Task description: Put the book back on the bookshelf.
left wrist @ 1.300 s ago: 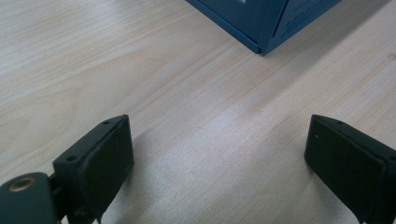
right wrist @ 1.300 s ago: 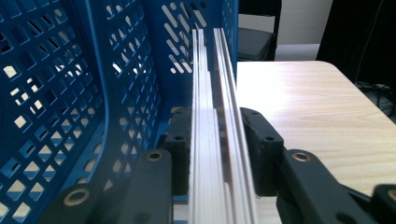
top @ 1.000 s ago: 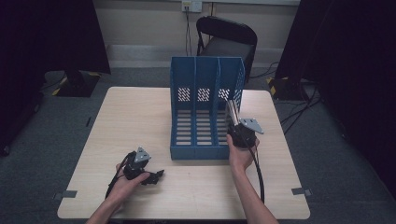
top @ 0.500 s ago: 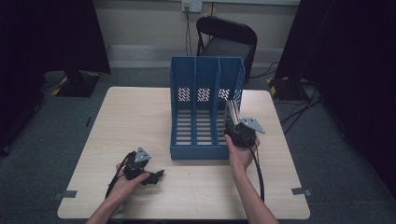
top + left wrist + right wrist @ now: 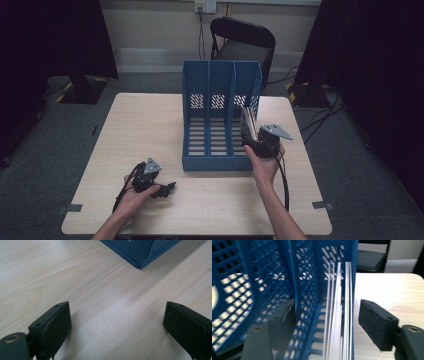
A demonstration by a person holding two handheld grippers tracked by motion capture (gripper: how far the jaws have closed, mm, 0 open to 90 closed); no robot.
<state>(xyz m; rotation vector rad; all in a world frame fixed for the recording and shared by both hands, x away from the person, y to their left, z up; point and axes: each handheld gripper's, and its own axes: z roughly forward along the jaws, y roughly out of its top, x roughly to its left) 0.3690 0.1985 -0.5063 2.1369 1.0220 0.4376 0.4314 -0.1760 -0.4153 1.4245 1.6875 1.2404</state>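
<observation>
Blue perforated plastic file rack [image 5: 220, 117], three slots, on pale wood-grain table [image 5: 150, 125]. Thin white sheets [image 5: 338, 315], probably stiff paper, stand on edge in its right slot. Right gripper [image 5: 325, 322] jaws just opening, straddling sheets, pads clear. Left gripper [image 5: 117, 325] wide apart over bare tabletop. Grey carpet, black folding chair [image 5: 242, 42] behind.

grey carpet floor [image 5: 150, 87] – black chair [image 5: 243, 42] by a pale wall [image 5: 150, 25].

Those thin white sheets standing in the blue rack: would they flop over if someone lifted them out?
Probably floppy: the sheets look very thin edge-on and lean on the blue rack's right wall. Likely light too. The right gripper, its jaws just opened, straddles them without pressing, so they may splay or slump.
</observation>
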